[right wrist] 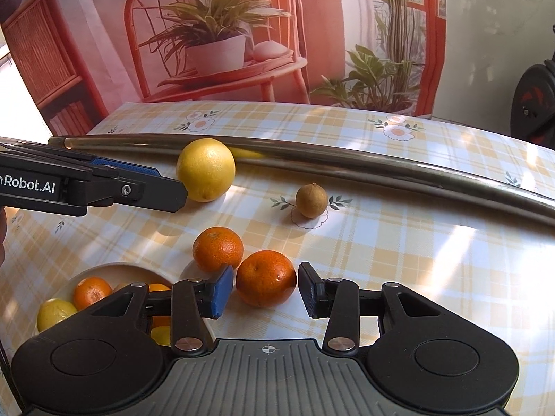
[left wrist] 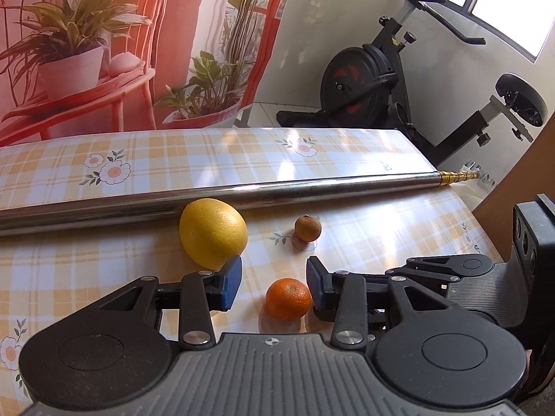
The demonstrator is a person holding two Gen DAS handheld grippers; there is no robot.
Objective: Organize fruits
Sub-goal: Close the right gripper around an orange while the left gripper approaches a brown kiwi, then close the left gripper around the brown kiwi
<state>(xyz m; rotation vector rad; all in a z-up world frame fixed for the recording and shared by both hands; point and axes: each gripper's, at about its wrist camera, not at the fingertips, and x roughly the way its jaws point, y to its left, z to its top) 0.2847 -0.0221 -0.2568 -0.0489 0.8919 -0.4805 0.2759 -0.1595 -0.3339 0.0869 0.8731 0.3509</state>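
Note:
My right gripper (right wrist: 262, 291) is open with an orange tangerine (right wrist: 265, 277) between its pads, small gaps on both sides. A second tangerine (right wrist: 218, 249) lies just behind it to the left. A yellow lemon (right wrist: 206, 169) and a small brown fruit (right wrist: 311, 200) lie farther back. A cream bowl (right wrist: 114, 270) at lower left holds several tangerines and lemons. My left gripper (left wrist: 274, 282) is open above the table, with a tangerine (left wrist: 288, 299) close to its right pad, the lemon (left wrist: 213, 233) by its left pad and the brown fruit (left wrist: 307, 228) ahead. It also shows in the right wrist view (right wrist: 152, 187).
A long steel pole (right wrist: 347, 159) lies across the plaid tablecloth (right wrist: 416, 242) behind the fruit. A plant-print backdrop (right wrist: 242, 34) stands behind the table. An exercise bike (left wrist: 381, 76) stands past the table's right end. My right gripper's body (left wrist: 530, 242) shows at the left view's right edge.

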